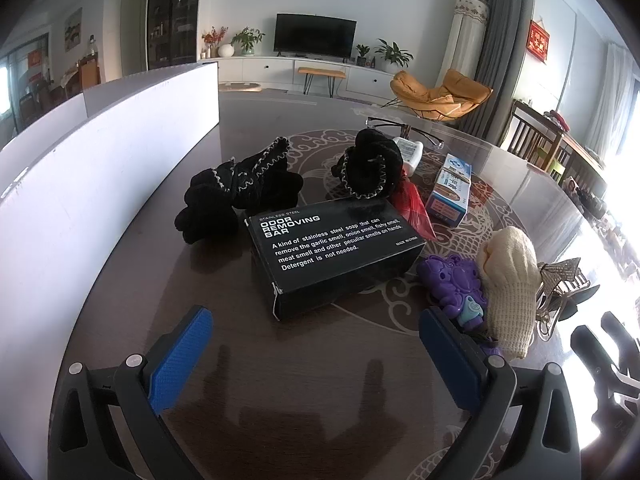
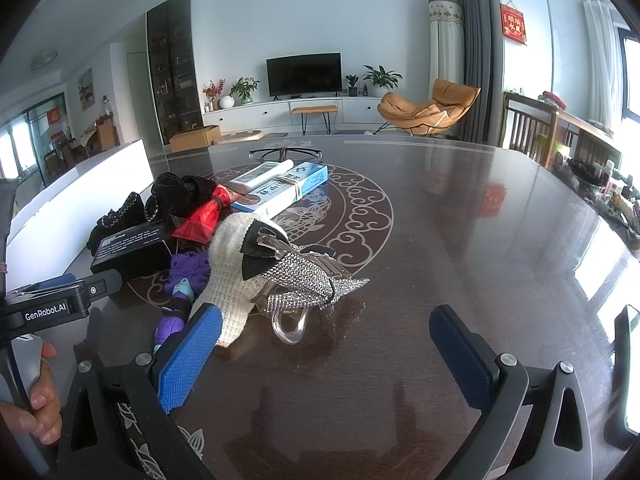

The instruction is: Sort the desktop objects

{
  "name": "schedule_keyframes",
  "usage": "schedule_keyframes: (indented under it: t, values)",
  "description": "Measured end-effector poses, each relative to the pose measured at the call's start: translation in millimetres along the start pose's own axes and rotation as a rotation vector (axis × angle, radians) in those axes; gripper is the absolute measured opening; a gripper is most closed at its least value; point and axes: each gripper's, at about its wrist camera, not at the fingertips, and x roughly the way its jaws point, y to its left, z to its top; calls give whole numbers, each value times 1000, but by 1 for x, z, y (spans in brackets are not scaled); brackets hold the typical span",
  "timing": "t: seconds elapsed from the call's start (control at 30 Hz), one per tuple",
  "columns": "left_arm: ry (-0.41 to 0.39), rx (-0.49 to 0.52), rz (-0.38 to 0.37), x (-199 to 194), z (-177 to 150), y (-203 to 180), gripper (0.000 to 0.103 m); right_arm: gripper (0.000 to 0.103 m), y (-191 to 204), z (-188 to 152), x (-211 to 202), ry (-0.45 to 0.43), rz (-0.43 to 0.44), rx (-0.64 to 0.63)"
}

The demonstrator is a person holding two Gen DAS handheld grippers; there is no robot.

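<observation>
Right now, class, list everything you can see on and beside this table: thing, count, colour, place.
Table: one, dark brown with pale swirl pattern, under everything.
Storage bin: one, white, left edge of the table.
Gloves: two, black with silver trim, beside the bin.
Soap box: one, black with white print, centre front.
Red packet: one, behind the soap box.
Toothpaste box: one, blue and white, right of the packet.
Glasses: one pair, dark frame, far side.
Purple toy: one, right of the soap box.
Cream knit cloth: one, beside the toy.
Hair clip: one, silver sparkly, against the cloth.
Left gripper: black with blue pads, open.
Right gripper: same, open.
</observation>
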Motion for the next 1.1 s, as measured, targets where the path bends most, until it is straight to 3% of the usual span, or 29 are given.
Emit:
schedule_keyframes:
  t: [1.1]
  values:
    - [14,-28,-23,1,-1,2,103,103,-1,0,0,1,3,2]
